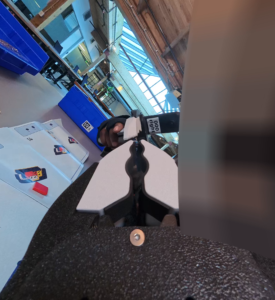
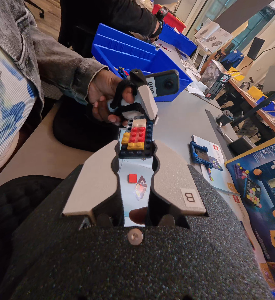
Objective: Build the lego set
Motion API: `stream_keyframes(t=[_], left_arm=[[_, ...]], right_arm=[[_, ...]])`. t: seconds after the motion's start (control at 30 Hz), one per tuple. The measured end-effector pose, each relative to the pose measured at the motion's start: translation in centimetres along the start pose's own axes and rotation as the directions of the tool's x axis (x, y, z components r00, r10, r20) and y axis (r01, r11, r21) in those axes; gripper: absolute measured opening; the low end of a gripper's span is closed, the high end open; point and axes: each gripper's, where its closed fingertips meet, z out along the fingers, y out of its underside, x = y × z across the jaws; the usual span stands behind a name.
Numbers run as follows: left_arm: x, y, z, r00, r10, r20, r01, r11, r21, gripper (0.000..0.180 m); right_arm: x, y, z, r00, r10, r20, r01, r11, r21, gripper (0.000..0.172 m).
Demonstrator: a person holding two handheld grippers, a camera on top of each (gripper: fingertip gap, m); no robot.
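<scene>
We lose the whole right side of the left wrist view to a blur patch point(image 1: 234, 129), which swallows the right gripper's camera body point(image 1: 162, 124). The dark plate point(image 1: 136, 155) pinched in the left gripper point(image 1: 136, 142) shows edge-on only. In the right wrist view the left gripper's fingertips point(image 2: 154, 119) cover the brick assembly's point(image 2: 137, 141) far end. Blue bin point(image 2: 127, 53) contents too small to tell. Toy box point(image 2: 260, 186) cut by right edge.
</scene>
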Motion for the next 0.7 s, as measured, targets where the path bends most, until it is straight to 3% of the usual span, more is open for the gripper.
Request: stream_keyframes(t=[0.27, 0.37, 0.4, 0.6, 0.7], left_arm=[[0.1, -0.2, 0.0, 0.999, -0.036, -0.019, 0.036, 0.999, 0.029, 0.003], [0.7, -0.6, -0.3, 0.998, -0.033, -0.047, 0.035, 0.998, 0.042, 0.032], [0.9, -0.3, -0.3, 0.998, -0.021, -0.053, 0.023, 0.999, 0.027, 0.034], [1.6, 1.9, 0.6, 0.992, 0.110, -0.062, -0.114, 0.991, -0.072, 0.012], [1.2, 2.4, 0.4, 0.964, 0.267, -0.011, -0.267, 0.955, -0.127, 0.007]], right_arm=[[0.1, -0.1, 0.1, 1.000, -0.007, -0.018, 0.008, 1.000, 0.026, 0.037], [0.5, -0.2, -0.1, 0.999, -0.011, -0.054, 0.014, 0.998, 0.059, 0.037], [0.5, -0.3, -0.2, 0.998, -0.005, -0.058, 0.010, 0.997, 0.078, 0.037], [0.1, -0.7, 0.1, 0.997, -0.030, -0.073, 0.039, 0.991, 0.128, 0.037], [-0.5, -0.6, -0.1, 0.997, 0.067, 0.029, -0.071, 0.986, 0.151, 0.040]])
